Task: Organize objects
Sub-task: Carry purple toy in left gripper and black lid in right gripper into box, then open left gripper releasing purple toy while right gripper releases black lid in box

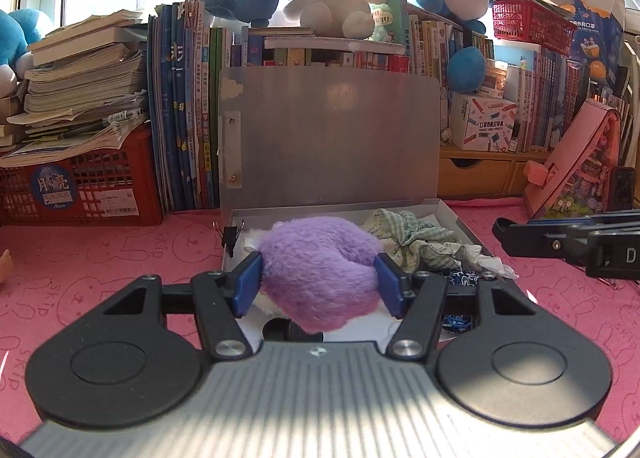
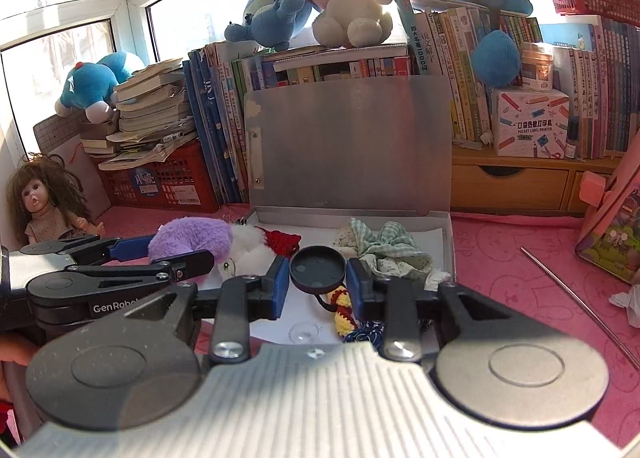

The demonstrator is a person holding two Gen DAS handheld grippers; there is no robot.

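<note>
My left hand-held gripper (image 1: 318,284) clenched the purple plush (image 1: 320,270) just over the box (image 1: 448,206); my right (image 2: 316,282) gripped a black disc (image 2: 318,269) beside it

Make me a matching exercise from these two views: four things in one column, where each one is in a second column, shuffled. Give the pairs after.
1. purple plush
2. black round disc
3. doll
4. green checked cloth

A. sitting on the pink cover at far left
B. between the left gripper's pads
C. lying inside the open metal box
D. between the right gripper's pads

Pairs: 1-B, 2-D, 3-A, 4-C
</note>
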